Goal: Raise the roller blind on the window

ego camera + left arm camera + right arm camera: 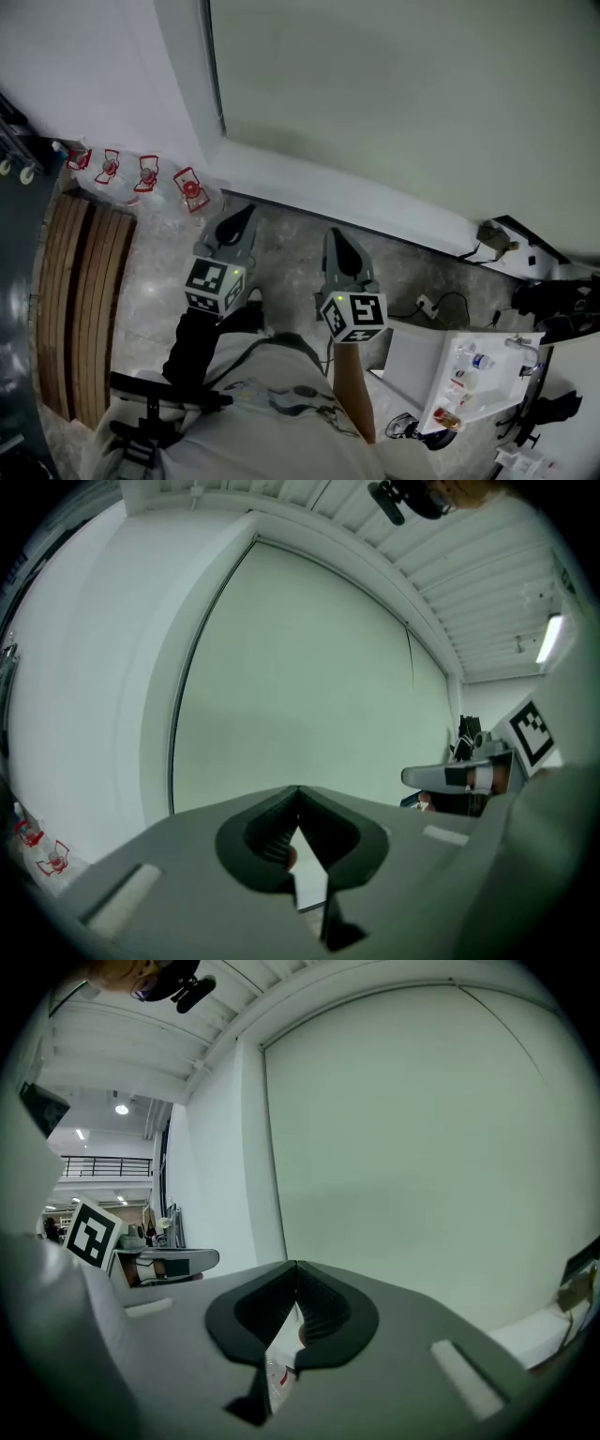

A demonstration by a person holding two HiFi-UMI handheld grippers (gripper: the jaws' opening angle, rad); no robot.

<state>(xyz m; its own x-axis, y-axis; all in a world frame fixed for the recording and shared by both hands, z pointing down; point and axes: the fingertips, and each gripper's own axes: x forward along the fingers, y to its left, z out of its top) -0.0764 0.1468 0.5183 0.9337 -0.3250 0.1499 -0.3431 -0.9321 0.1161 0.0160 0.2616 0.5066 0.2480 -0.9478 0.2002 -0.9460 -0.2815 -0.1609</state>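
**Progress.** We find the task not yet begun. The roller blind (403, 103) hangs fully down and covers the whole window opening to the white sill (356, 192); no glass shows in any view. Neither tool touches it.

**Grippers.** The left gripper (239, 220) and the right gripper (336, 242) are held side by side in front of the person, both aimed at the blind and well short of it. Each has its jaws pressed together at the tips, with nothing pinched between them (only floor shows through the slit behind the tips).

**What is left.** In our judgement, everything: reach the blind's control, take hold of it and draw the blind up. We could not identify a cord or chain. A dark line (216, 75) runs down the blind's left edge, and we cannot tell whether it is a cord or the frame's shadow.

**Surroundings.**
- A row of bottles with red labels (145, 173) stands on the floor below the wall at the left.
- Wooden slats (80, 291) lie beside them.
- A white table (412, 366) carrying small items stands at the right.
- A power strip with cable (427, 303) lies on the floor nearby.

**Obstructions.** The floor directly ahead looks passable. The bottles sit near the blind's left corner and could be knocked if that side is approached.
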